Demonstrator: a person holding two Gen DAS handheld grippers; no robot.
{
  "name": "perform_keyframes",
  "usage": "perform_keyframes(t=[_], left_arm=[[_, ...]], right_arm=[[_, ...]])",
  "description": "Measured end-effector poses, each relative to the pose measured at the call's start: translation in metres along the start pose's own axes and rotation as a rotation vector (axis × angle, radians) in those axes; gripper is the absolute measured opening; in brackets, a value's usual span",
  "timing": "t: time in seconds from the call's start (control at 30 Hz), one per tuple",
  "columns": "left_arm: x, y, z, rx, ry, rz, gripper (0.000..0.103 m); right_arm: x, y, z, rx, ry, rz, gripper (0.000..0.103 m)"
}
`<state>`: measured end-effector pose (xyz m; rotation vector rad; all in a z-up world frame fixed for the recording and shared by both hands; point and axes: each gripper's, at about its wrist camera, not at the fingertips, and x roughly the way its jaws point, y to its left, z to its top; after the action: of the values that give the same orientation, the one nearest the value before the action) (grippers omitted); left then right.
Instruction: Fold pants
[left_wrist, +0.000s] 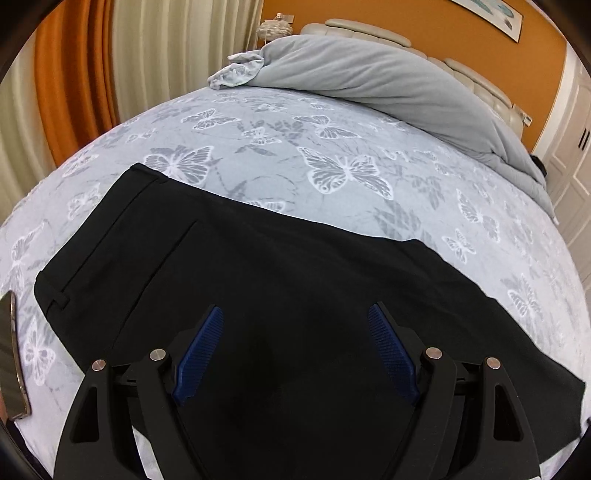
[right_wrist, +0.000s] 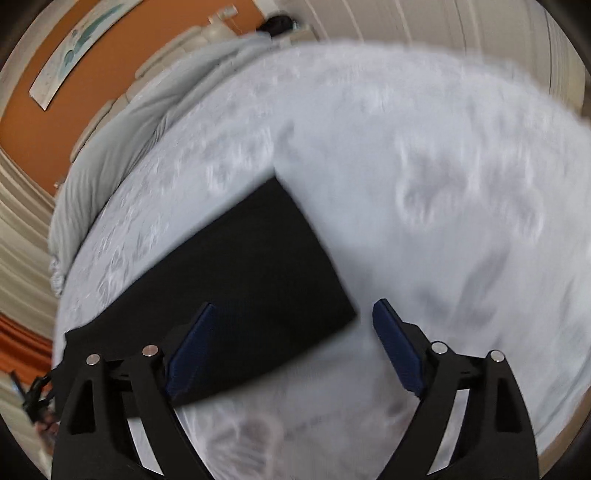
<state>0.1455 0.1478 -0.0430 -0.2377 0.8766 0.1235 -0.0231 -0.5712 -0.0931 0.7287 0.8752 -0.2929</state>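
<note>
Black pants (left_wrist: 229, 266) lie flat on a bed with a pale blue butterfly-print sheet (left_wrist: 332, 147). In the left wrist view the waistband end is at the left and the cloth runs to the right. My left gripper (left_wrist: 295, 314) is open and empty, above the middle of the pants. In the blurred right wrist view the leg end of the pants (right_wrist: 251, 280) lies on the sheet (right_wrist: 443, 221). My right gripper (right_wrist: 293, 312) is open and empty, just above the near corner of the leg hem.
A grey duvet (left_wrist: 369, 74) is bunched at the head of the bed, against a padded headboard and orange wall. A phone (left_wrist: 11, 354) lies on the sheet left of the waistband. Curtains (left_wrist: 92, 66) hang at the far left.
</note>
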Motion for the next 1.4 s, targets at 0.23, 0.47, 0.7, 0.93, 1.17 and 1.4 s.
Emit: perform_keyframes(t=[0.23, 0.47, 0.7, 0.93, 1.17, 1.4], left_arm=[[-0.014, 0.008, -0.004, -0.005, 0.001, -0.025, 0.078], [-0.016, 0.029, -0.006, -0.032, 0.051, -0.063, 0.078], [-0.021, 0.063, 0.003, -0.094, 0.059, -0.052, 0.078], [-0.031, 0.096, 0.009, -0.159, 0.049, -0.06, 0.078], [-0.027, 0.133, 0.007, -0.169, 0.082, -0.032, 0.08], [-0.016, 0.208, -0.002, -0.475, 0.173, -0.165, 0.082]], right_arm=[[0.009, 0.012, -0.002, -0.004, -0.041, -0.003, 0.069], [0.012, 0.032, -0.002, 0.062, -0.024, 0.046, 0.009], [-0.035, 0.176, 0.002, -0.125, -0.162, 0.354, 0.009], [0.021, 0.375, -0.081, -0.509, 0.068, 0.524, 0.01], [0.121, 0.438, -0.198, -0.846, 0.432, 0.28, 0.022], [0.044, 0.406, -0.142, -0.651, 0.155, 0.396, 0.084]])
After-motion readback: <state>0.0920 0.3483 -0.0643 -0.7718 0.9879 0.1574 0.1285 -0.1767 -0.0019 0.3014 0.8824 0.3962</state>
